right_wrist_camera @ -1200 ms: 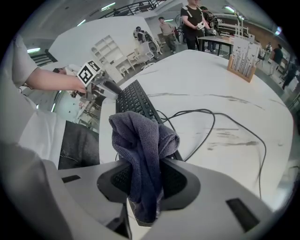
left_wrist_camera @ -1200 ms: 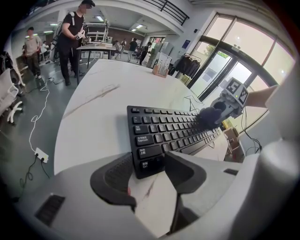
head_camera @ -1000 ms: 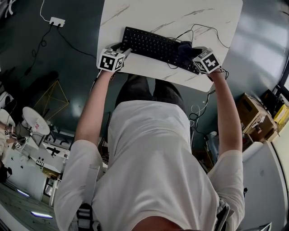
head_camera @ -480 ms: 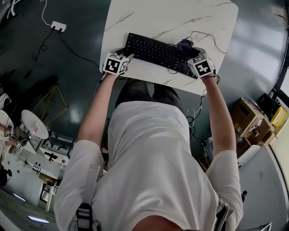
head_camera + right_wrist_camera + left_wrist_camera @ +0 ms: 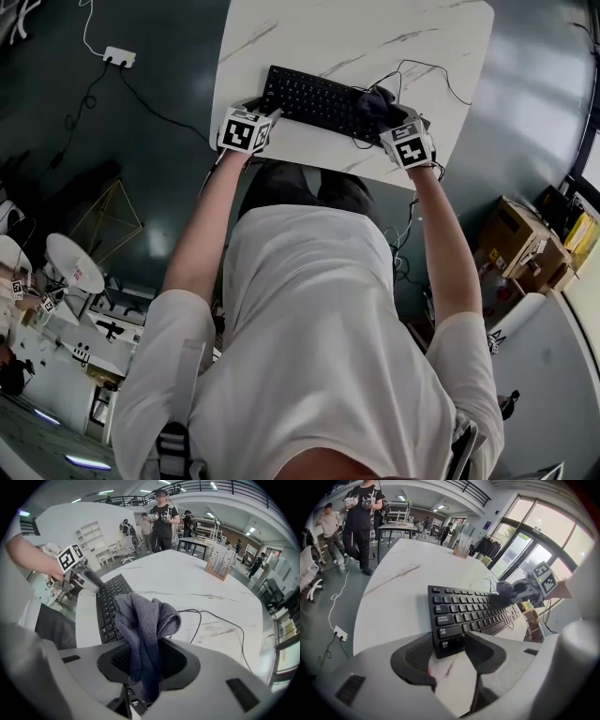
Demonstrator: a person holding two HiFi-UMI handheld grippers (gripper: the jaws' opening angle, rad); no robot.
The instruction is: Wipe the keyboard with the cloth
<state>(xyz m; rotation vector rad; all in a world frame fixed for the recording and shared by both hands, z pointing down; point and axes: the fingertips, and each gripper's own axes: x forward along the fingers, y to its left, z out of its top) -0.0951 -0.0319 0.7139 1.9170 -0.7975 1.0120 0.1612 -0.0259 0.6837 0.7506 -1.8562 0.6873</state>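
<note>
A black keyboard lies near the front edge of the white marble table. My left gripper sits at its near left corner. In the left gripper view the jaws of my left gripper close on that corner of the keyboard, both pads touching it. My right gripper is shut on a dark grey cloth resting on the keyboard's right end. In the right gripper view the cloth bunches up between the jaws of my right gripper, above the keys.
A thin black cable loops over the table right of the keyboard. A wooden holder stands further back on the table. A power strip lies on the floor to the left, cardboard boxes to the right. People stand in the background.
My right gripper has slid the cloth a little leftward over the keyboard's right end. The left gripper has stayed at the keyboard's near left corner.
</note>
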